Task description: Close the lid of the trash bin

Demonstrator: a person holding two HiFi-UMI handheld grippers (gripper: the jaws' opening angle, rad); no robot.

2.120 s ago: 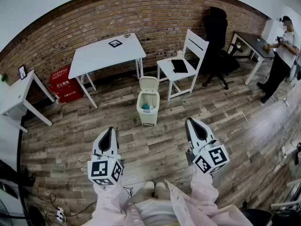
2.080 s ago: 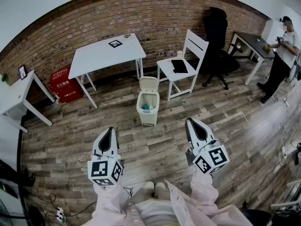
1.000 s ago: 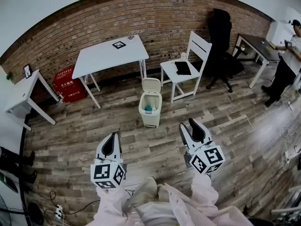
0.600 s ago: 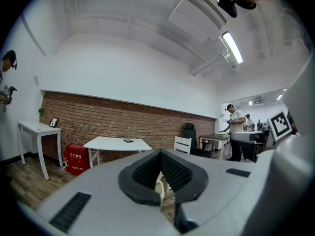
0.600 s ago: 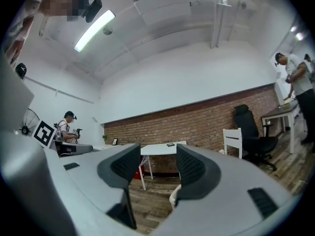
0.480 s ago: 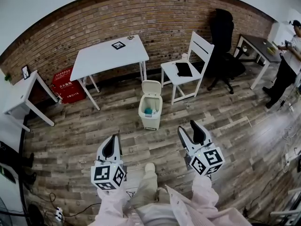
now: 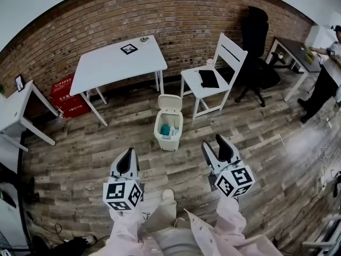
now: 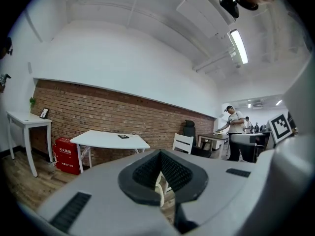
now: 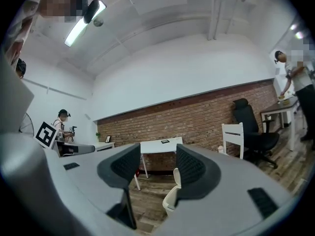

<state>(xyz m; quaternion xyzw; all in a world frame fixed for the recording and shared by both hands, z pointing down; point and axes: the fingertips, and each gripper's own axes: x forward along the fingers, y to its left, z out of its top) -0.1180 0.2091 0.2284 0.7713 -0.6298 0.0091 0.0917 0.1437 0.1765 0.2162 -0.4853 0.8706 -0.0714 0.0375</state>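
A small cream trash bin (image 7: 169, 126) stands on the wood floor with its lid (image 7: 170, 102) tipped up and back; blue and white rubbish shows inside. Both grippers hover level over the floor short of it, touching nothing. My left gripper (image 7: 128, 153) is nearer and to the bin's left, its pads closed together (image 8: 160, 155). My right gripper (image 7: 215, 145) is to the bin's right with its jaws spread wide and nothing between them. In the right gripper view the bin (image 9: 170, 199) and its raised lid (image 9: 176, 177) show through the gap of that gripper (image 9: 158, 157).
Behind the bin stand a white table (image 7: 117, 60) and a white chair (image 7: 210, 79) holding a dark flat thing. A black office chair (image 7: 258, 36), a dark desk (image 7: 290, 47) and a person (image 7: 325, 73) are at the right. A red box (image 7: 66, 89) sits by the brick wall.
Both grippers and the view have moved forward toward the bin, which now sits closer. The right jaws have spread wider. The bin's lid still stands up.
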